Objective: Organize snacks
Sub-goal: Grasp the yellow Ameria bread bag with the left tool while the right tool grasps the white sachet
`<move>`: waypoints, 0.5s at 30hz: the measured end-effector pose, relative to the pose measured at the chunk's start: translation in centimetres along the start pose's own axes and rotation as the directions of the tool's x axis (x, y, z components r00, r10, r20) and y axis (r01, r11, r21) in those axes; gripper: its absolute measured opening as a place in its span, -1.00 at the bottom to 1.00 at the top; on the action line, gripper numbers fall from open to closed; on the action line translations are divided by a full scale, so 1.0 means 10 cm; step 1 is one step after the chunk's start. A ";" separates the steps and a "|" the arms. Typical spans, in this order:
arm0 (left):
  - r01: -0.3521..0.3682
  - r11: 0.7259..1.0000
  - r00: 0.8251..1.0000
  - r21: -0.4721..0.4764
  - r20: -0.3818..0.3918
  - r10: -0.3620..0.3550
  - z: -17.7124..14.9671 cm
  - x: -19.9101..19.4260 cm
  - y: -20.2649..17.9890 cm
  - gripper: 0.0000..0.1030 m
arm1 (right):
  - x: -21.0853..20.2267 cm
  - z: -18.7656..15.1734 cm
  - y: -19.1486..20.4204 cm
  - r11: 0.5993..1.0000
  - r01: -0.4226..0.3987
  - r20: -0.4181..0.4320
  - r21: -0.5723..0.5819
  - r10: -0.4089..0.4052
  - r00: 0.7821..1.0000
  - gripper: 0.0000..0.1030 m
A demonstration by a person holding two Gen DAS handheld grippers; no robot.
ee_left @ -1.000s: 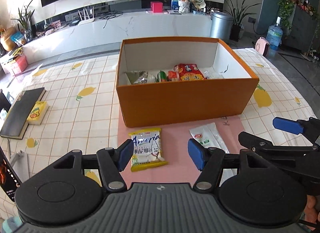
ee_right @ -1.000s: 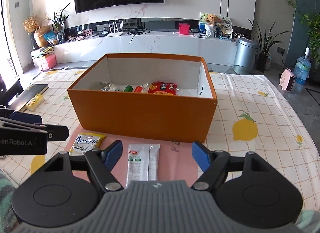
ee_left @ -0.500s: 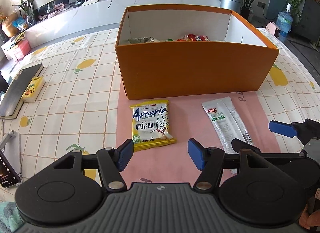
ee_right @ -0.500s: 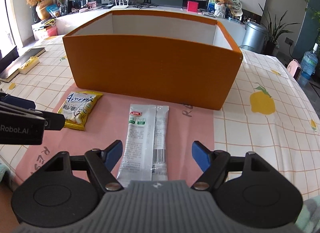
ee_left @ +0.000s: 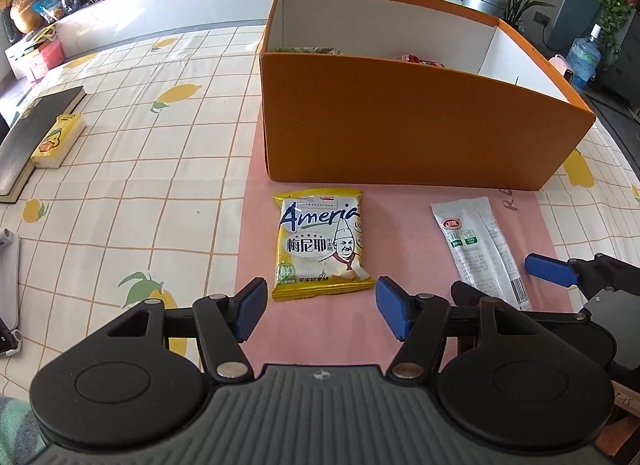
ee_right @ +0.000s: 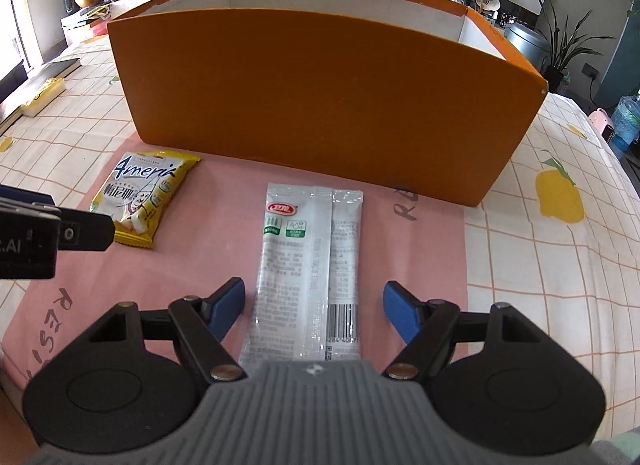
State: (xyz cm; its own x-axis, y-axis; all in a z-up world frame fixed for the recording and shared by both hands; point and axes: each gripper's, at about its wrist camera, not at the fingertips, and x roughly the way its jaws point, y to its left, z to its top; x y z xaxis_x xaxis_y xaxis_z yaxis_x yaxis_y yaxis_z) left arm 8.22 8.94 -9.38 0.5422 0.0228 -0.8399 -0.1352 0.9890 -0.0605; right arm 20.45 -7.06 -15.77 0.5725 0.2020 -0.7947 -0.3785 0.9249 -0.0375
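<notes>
Both grippers are spread wide, grasping nothing. The left gripper frames a yellow snack bag at frame centre; the right gripper straddles a white packet below the orange box.

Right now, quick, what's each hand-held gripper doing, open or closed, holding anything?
Left hand-held gripper: open, holding nothing, just short of the yellow snack packet.
Right hand-held gripper: open, holding nothing, jaws either side of the white sachet.
</notes>
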 end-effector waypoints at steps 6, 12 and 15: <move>0.041 0.998 0.999 -0.037 0.019 -0.040 0.03 0.05 0.07 0.43 | 0.03 0.03 -0.07 0.999 -0.021 0.015 0.048 0.020 1.000 0.17; 0.036 0.999 0.999 0.017 0.028 -0.036 0.09 0.17 0.02 0.54 | 0.06 0.07 -0.11 0.997 -0.015 0.034 0.072 0.013 0.999 -0.02; 0.031 0.999 0.999 0.032 0.035 -0.032 0.12 0.24 -0.01 0.61 | 0.06 0.07 -0.12 0.998 -0.015 0.040 0.068 0.012 0.999 -0.03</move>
State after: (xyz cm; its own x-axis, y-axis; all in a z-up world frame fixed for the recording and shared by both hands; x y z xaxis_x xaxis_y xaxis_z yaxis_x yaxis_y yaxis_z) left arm 10.57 9.07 -10.78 0.5749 -0.0043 -0.8182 -0.0918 0.9933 -0.0696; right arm 21.75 -7.78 -15.82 0.5965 0.2262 -0.7701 -0.3364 0.9416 0.0160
